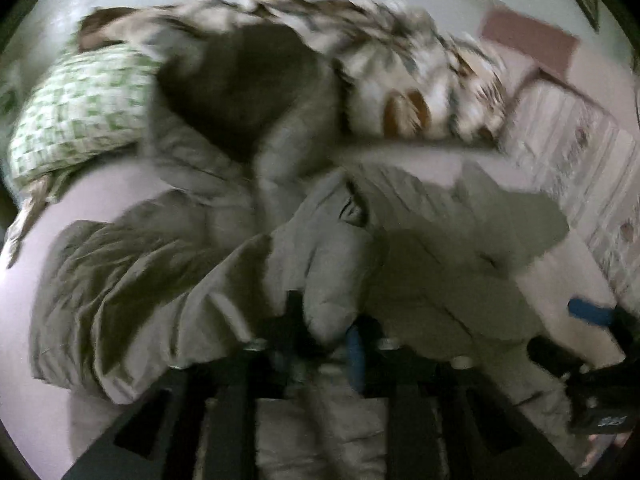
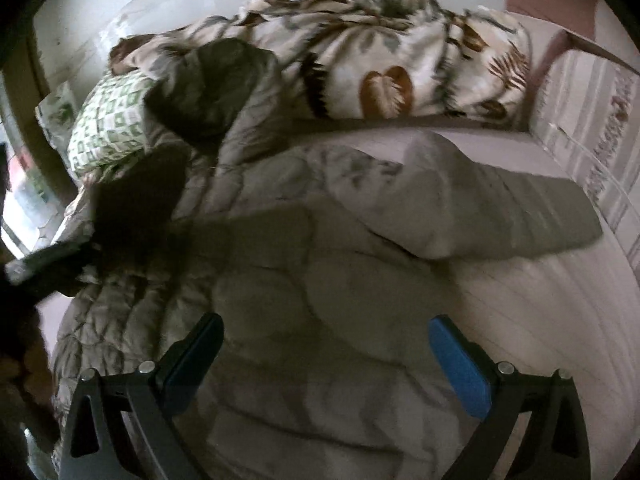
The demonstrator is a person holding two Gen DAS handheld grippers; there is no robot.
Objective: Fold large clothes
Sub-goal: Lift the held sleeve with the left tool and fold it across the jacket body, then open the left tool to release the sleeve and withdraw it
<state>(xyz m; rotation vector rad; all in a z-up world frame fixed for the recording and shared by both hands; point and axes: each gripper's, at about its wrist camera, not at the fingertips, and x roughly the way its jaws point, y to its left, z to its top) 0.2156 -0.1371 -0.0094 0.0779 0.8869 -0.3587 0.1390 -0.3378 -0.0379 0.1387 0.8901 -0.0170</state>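
Note:
A large grey-olive quilted jacket (image 2: pixel 280 280) lies spread on the bed, its dark-lined hood (image 2: pixel 216 88) towards the pillow and one sleeve (image 2: pixel 500 216) stretched out to the right. In the left wrist view the jacket (image 1: pixel 168 264) is bunched, and a puffy fold of it sits between the fingers of my left gripper (image 1: pixel 326 336); the jaws stand apart around the fold, and blur hides how firmly they touch it. My right gripper (image 2: pixel 326 344) hovers wide open over the jacket's lower body with nothing between its blue pads. It also shows at the right edge as the right gripper (image 1: pixel 572 332).
A leaf-patterned blanket (image 2: pixel 380 52) is heaped along the far side of the bed, with a green checked pillow (image 2: pixel 108 128) at the left. The pale sheet (image 2: pixel 540 312) is bare at the right. A patterned panel (image 2: pixel 592 128) borders the bed's right side.

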